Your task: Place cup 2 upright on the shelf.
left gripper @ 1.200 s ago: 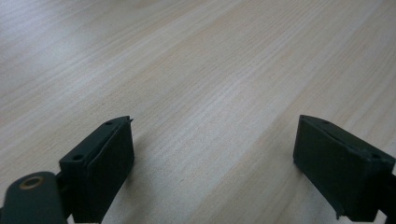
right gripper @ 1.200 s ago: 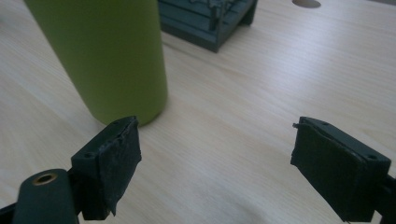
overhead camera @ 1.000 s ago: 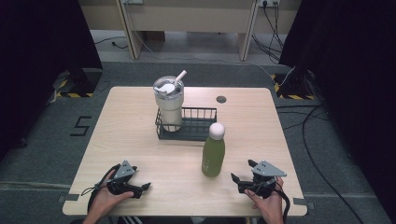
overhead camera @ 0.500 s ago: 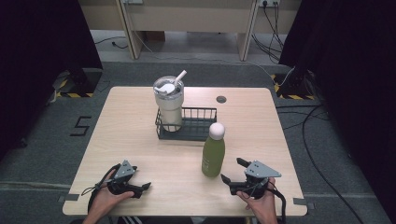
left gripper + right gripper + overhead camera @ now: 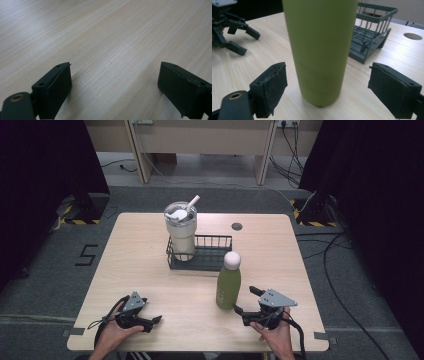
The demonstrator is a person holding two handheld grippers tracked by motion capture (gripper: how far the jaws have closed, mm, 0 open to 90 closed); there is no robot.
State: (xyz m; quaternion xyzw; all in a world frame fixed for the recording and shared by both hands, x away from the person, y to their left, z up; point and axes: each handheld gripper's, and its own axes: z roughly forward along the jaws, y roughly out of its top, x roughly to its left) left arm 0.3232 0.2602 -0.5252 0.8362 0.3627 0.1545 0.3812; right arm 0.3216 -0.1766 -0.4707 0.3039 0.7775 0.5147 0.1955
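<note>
A green bottle (image 5: 228, 286) with a white cap stands upright on the wooden table (image 5: 140, 265), just in front of a dark wire basket (image 5: 210, 251). A cream tumbler (image 5: 181, 231) with a lid and straw stands in the basket's left end. My right gripper (image 5: 246, 300) is open at the bottle's right, pointing at it; in the right gripper view the bottle (image 5: 319, 50) stands close ahead, between the lines of the two jaws, untouched. My left gripper (image 5: 152, 321) rests open near the front left edge, with bare table (image 5: 112, 45) between its fingers.
A round cable hole (image 5: 237, 226) sits in the table's far right part. The basket (image 5: 372, 30) lies behind the bottle in the right gripper view, and the left gripper (image 5: 229, 27) shows far off there. Grey carpet and cables surround the table.
My right gripper has moved left toward the green bottle and turned to face it. The left gripper has stayed put.
</note>
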